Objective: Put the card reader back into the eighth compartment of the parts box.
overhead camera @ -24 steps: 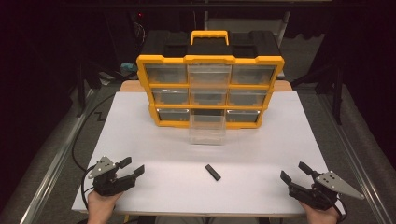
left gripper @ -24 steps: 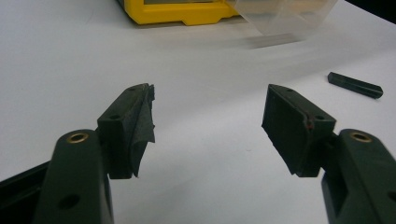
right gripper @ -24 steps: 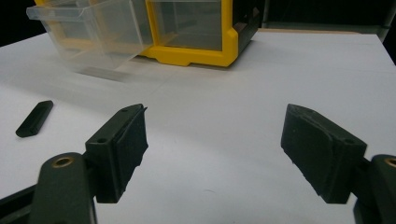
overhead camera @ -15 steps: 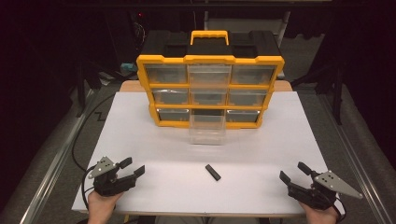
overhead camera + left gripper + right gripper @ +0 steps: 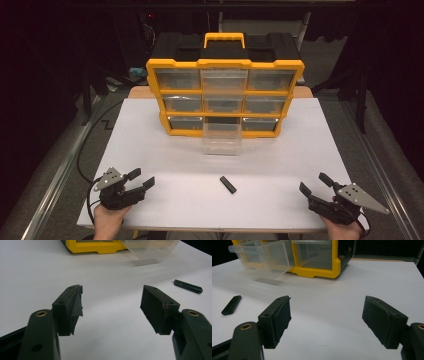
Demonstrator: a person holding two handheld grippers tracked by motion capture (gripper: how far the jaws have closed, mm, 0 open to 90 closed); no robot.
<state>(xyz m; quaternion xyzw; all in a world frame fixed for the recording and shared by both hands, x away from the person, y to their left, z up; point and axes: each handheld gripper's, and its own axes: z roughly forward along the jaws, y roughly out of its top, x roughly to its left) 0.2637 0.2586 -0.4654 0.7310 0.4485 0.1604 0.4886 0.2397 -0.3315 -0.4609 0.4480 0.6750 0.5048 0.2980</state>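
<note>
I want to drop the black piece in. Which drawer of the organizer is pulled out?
The bottom-row middle drawer: it juts out of the yellow organizer over the table; the others sit flush.

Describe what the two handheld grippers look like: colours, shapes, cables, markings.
Both the left gripper and right gripper are black, each with two blocky jaws faced with dark pads and brass-coloured pivot rings. A grey three-cornered plate with small holes tops each. A black cable trails from the left one.

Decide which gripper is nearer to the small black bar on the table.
Left, though not by much. The left gripper sits left of the black bar, jaws open. The right gripper is slightly farther off at the bar's right, also open.
</note>
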